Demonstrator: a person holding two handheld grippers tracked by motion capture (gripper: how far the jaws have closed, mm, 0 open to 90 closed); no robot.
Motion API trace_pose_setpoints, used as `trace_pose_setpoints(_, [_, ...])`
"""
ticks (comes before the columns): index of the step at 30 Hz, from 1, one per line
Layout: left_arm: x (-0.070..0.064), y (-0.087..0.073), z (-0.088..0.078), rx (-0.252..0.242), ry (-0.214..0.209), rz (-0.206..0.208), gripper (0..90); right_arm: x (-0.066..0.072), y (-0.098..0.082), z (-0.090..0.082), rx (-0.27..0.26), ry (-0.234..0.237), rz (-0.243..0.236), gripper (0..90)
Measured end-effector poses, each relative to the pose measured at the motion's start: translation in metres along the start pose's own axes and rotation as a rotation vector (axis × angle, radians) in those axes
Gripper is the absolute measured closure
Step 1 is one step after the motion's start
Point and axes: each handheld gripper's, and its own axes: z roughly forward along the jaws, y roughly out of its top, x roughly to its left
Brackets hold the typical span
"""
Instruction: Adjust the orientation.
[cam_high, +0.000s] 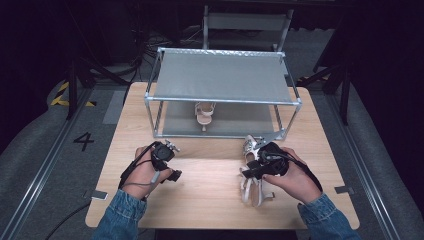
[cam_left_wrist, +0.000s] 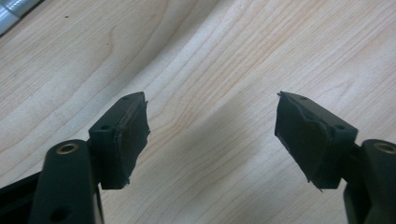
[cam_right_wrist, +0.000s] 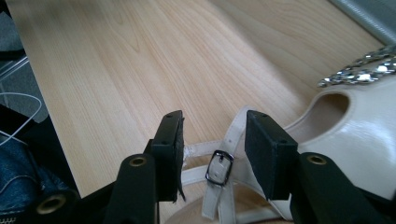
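A cream high-heeled sandal (cam_high: 251, 146) with a jewelled front lies on the wooden table (cam_high: 210, 200) at the right, its straps trailing toward the near edge. My right gripper (cam_high: 248, 172) reaches over it. In the right gripper view its jaws (cam_right_wrist: 215, 126) stand apart on either side of the buckled ankle strap (cam_right_wrist: 219, 169), and the pads do not press on it; the sandal's (cam_right_wrist: 364, 140) insole lies to the right. My left gripper (cam_high: 170, 148) hovers over bare wood at the left, open, with nothing between its jaws (cam_left_wrist: 210, 107). A matching sandal (cam_high: 204, 114) stands on the rack's lower shelf.
A two-tier metal-framed shoe rack (cam_high: 220, 75) with grey fabric shelves stands at the table's far side. A grey chair (cam_high: 247, 22) stands behind it. Bare wood lies between the two hands and along the near edge.
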Motion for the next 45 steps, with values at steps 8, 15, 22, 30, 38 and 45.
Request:
trace_pose_setpoints(8, [-0.002, -0.001, 0.001, -0.014, -0.002, 0.014, 24.7, -0.002, 0.004, 0.020, 0.040, -0.029, 0.006, 59.8])
trace_pose_setpoints(15, [-0.004, 0.001, 0.002, -0.016, -0.008, 0.029, 24.0, -0.002, 0.005, 0.030, 0.073, -0.087, 0.013, 72.7])
trace_pose_setpoints(22, [-0.003, 0.001, 0.005, -0.010, -0.009, 0.034, 24.2, 0.004, 0.006, 0.019, 0.054, -0.110, -0.012, 82.3])
trace_pose_setpoints(30, [-0.002, 0.006, 0.007, 0.001, -0.018, 0.039, 24.4, 0.006, -0.002, -0.012, -0.019, -0.147, -0.014, 82.3])
trace_pose_setpoints(38, [-0.003, 0.013, 0.010, 0.006, -0.028, 0.064, 24.4, -0.007, -0.014, -0.038, -0.063, -0.177, 0.034, 82.3])
trace_pose_setpoints(45, [-0.004, 0.019, 0.014, 0.011, -0.036, 0.072, 24.3, -0.035, -0.037, -0.051, -0.066, -0.229, 0.130, 82.2])
